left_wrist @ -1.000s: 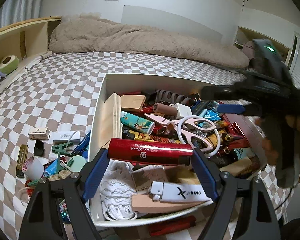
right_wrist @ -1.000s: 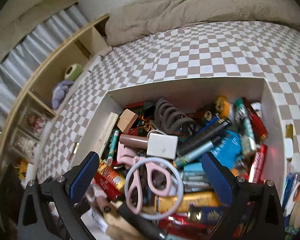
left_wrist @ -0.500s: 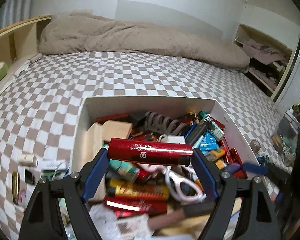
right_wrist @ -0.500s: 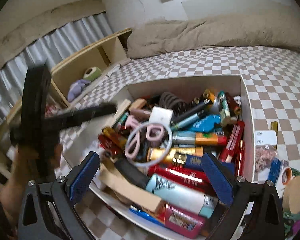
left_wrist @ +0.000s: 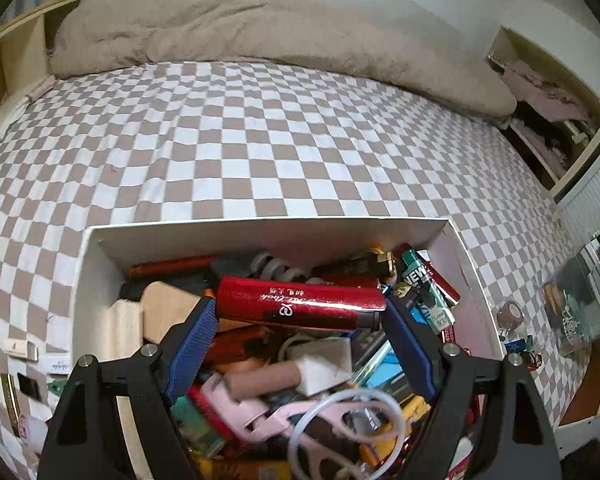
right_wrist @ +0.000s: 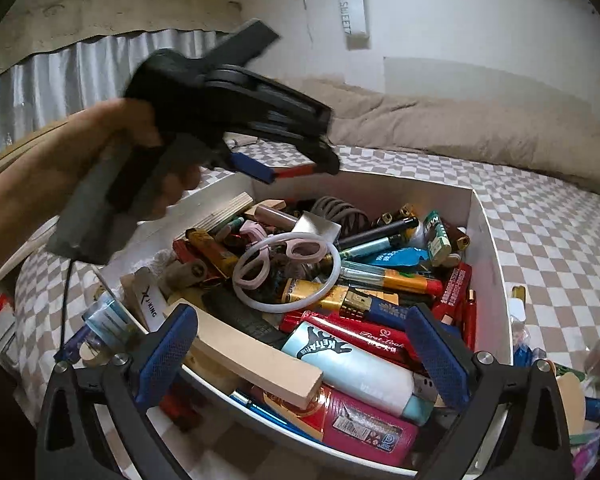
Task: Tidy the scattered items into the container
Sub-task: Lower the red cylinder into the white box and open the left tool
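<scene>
Right gripper (right_wrist: 300, 360): blue-padded fingers spread wide, nothing between them, low over the near rim of the white container (right_wrist: 492, 240) on the checked bed (left_wrist: 260, 140). Container heaped: pink scissors (right_wrist: 284, 260), lighters, tubes. Left gripper (left_wrist: 300, 312) clamps a glossy red tube (left_wrist: 300, 304) crosswise by its ends above the far half, angled downward.

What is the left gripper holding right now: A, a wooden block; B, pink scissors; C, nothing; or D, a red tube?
D: the left gripper is clamped on the ends of a red tube, held crosswise above the box.
</scene>
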Demonstrator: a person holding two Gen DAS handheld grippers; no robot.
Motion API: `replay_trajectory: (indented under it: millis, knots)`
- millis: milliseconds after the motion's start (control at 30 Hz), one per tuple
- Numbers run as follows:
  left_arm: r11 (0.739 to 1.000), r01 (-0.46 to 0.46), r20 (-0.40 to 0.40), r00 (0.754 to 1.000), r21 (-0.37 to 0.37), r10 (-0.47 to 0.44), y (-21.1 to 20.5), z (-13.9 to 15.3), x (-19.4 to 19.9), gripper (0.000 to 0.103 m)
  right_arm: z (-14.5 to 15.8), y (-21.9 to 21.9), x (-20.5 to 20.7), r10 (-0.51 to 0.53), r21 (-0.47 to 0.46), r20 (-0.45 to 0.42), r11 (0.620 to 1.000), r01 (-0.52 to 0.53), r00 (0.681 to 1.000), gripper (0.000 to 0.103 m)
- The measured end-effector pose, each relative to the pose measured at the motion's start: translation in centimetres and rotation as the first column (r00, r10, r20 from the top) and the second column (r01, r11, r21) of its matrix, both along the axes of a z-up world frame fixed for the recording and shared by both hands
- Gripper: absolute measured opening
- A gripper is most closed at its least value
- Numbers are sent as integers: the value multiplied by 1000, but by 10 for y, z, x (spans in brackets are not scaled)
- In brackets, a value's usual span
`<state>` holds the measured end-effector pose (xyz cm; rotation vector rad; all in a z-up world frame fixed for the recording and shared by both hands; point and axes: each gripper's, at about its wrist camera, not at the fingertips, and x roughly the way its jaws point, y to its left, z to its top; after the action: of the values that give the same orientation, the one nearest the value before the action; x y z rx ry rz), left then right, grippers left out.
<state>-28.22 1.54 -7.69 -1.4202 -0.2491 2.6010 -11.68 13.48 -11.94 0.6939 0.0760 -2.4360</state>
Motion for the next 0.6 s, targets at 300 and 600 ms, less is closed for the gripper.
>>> replay_trajectory:
  millis: [300,600]
  knots:
    - [996,53,33,998,-71,-51,34,-7,-27,84,-1,2,2,0,-8,-14,1000,0,1000,103]
    - [987,104,67,993,-125,-96,47,-20,-36,84,-1,3,3,7,-14,-19,1000,-7,1000,103]
